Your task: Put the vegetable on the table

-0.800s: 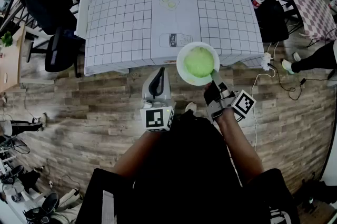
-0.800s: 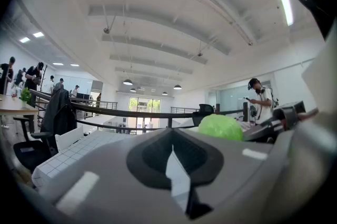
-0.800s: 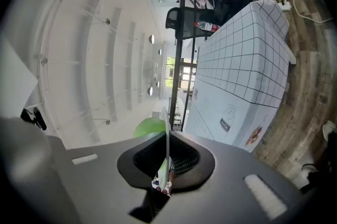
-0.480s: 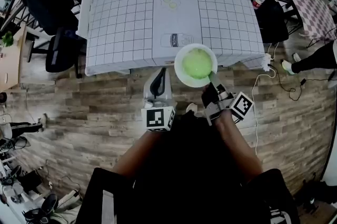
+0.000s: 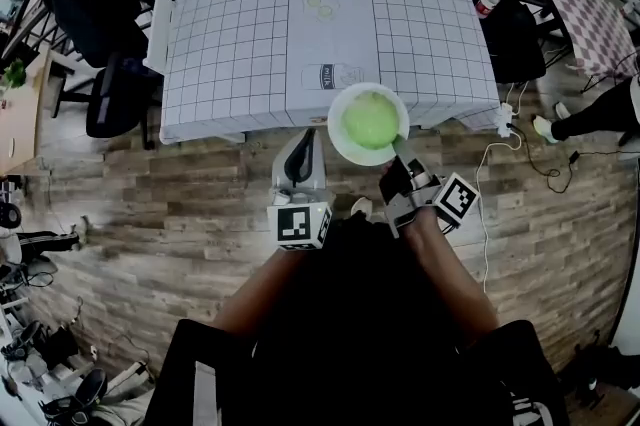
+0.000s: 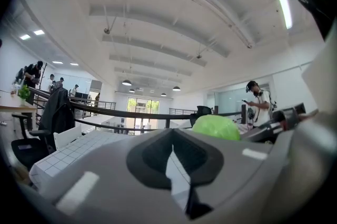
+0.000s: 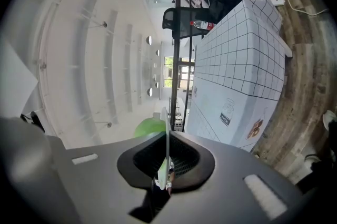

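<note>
Head view: right claw (image 5: 399, 152) pinches a white plate (image 5: 336, 126) bearing a round pale-green vegetable (image 5: 371, 119); left claw (image 5: 305, 139) closed, empty.

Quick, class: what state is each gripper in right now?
Left gripper: shut, empty.
Right gripper: shut on the plate rim.

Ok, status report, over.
Left claw shut, empty. Right claw shut on plate rim. Green vegetable on plate, held at table near edge. Nothing blocking.
</note>
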Demonstrator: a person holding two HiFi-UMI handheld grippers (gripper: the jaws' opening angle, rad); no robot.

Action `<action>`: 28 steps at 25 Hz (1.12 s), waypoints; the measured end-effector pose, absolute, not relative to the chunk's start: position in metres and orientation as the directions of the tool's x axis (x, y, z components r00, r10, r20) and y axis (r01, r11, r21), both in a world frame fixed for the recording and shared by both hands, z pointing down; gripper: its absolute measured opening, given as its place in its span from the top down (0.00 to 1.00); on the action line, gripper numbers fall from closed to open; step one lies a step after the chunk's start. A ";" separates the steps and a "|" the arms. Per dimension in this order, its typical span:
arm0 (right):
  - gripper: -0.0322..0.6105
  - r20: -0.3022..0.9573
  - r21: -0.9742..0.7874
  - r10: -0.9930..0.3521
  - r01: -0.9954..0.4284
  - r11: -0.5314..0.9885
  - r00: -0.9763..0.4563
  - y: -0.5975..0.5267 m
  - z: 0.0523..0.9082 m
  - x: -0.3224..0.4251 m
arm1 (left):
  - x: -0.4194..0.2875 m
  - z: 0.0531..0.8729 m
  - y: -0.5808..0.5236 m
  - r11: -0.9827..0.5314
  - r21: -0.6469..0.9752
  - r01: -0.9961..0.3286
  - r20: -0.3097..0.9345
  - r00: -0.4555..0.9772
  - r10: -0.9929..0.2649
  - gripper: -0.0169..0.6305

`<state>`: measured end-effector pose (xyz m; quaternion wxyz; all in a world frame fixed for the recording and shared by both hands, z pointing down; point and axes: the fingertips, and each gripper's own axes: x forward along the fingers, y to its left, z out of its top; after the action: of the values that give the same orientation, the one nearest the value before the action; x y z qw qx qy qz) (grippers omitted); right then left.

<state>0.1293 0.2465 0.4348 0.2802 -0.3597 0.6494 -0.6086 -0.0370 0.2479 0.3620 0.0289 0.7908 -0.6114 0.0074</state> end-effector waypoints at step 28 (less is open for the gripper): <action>0.94 0.097 -0.991 -0.800 -0.129 -0.024 -0.593 0.220 0.451 0.150 | -0.030 0.376 0.224 -0.190 0.053 -0.980 0.068 0.194 -0.979 0.96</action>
<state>0.1498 0.2204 0.4512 0.2711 -0.3608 0.6437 -0.6180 -0.0296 0.2238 0.3761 0.0419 0.7714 -0.6349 0.0093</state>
